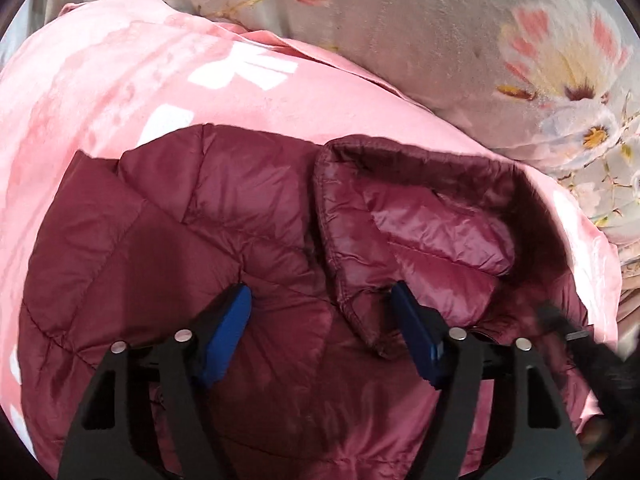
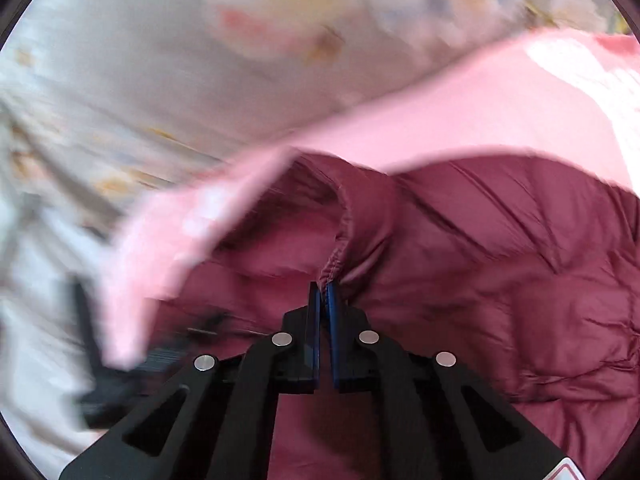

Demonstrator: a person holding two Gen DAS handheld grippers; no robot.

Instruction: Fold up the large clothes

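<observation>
Quilted maroon puffer jacket (image 1: 224, 240) lying on pink printed sheet (image 1: 120, 80), left gripper (image 1: 320, 300) spread wide above jacket, gripping nothing, right gripper (image 2: 324, 292) clamped onto jacket's gathered hem (image 2: 334, 264), floral grey bedding (image 1: 440, 32) beyond sheet.

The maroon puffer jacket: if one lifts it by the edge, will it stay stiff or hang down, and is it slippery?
The maroon puffer jacket would probably sag: its hem already bunches where the right tongs pinch it. The shiny, wrinkled shell suggests it may slip. The quilted padding looks puffy, so it is likely light for its size.
</observation>
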